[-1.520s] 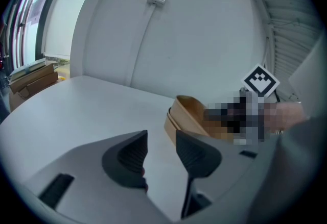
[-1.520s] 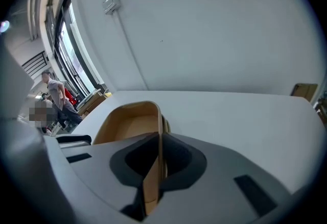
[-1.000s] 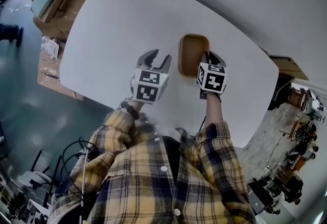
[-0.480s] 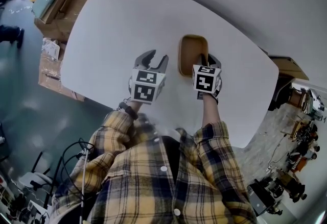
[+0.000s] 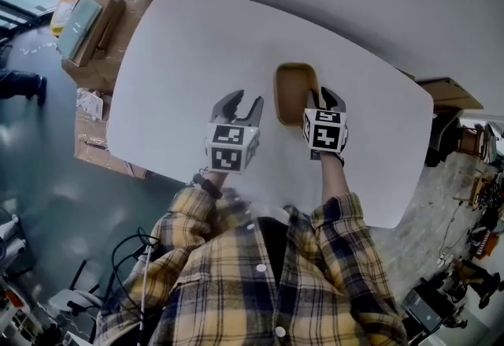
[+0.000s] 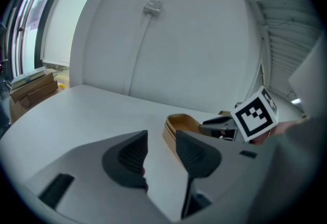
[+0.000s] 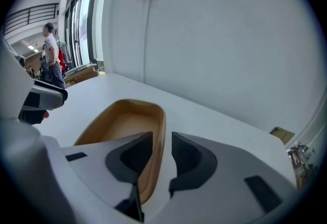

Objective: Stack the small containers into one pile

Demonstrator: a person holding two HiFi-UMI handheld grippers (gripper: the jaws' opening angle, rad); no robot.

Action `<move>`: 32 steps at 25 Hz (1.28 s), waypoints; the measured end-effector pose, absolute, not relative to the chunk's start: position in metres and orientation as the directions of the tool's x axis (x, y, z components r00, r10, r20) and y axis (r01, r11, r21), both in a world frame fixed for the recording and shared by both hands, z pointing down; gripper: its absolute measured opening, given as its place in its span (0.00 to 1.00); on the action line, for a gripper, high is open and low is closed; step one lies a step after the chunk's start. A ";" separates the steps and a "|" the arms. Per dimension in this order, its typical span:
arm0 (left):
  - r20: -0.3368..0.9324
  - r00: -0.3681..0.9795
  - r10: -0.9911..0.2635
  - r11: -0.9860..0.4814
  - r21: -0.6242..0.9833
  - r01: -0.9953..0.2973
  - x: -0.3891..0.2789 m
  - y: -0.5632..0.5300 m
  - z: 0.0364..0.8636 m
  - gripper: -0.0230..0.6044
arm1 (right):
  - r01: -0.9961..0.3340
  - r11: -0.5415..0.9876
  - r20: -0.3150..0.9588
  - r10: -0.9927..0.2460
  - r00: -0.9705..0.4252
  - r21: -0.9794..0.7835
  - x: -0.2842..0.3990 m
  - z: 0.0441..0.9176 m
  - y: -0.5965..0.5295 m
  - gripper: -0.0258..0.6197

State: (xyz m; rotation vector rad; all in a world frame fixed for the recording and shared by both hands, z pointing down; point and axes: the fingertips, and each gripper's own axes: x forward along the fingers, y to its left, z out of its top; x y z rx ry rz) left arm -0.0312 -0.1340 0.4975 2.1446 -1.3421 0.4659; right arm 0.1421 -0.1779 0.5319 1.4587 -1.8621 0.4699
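You held the right gripper at the tan container, which lay on the white table right of the middle and toward the near edge of the surface. Seen along that gripper, its jaws straddled the container's right rim, one inside the bowl and one outside. They had just been opening and stood partly apart, with a gap showing beside the outer pad, so nothing was gripped.

You held the left gripper just to the container's left, apart from it. Its jaws stood wide with only bare surface between them. The container lay beyond them, to the right.

Cardboard boxes stood on the floor off the far left corner.
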 end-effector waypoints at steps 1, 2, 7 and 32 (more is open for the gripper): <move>0.551 0.444 -0.707 -0.347 0.276 -0.896 -0.029 -0.134 0.493 0.32 | -0.949 0.286 0.702 -0.702 -0.115 0.130 0.143 0.524 -0.177 0.20; 0.544 0.449 -0.708 -0.354 0.277 -0.893 -0.027 -0.134 0.488 0.32 | -0.953 0.279 0.684 -0.718 -0.127 0.117 0.143 0.515 -0.177 0.20; 0.497 0.485 -0.720 -0.411 0.259 -0.874 -0.016 -0.132 0.462 0.32 | -0.963 0.270 0.567 -0.795 -0.216 0.011 0.136 0.467 -0.170 0.20; 0.252 0.742 -0.621 -0.727 0.169 -0.666 0.067 -0.079 0.329 0.08 | -0.920 0.382 0.292 -0.872 -0.392 -0.092 0.122 0.331 -0.071 0.09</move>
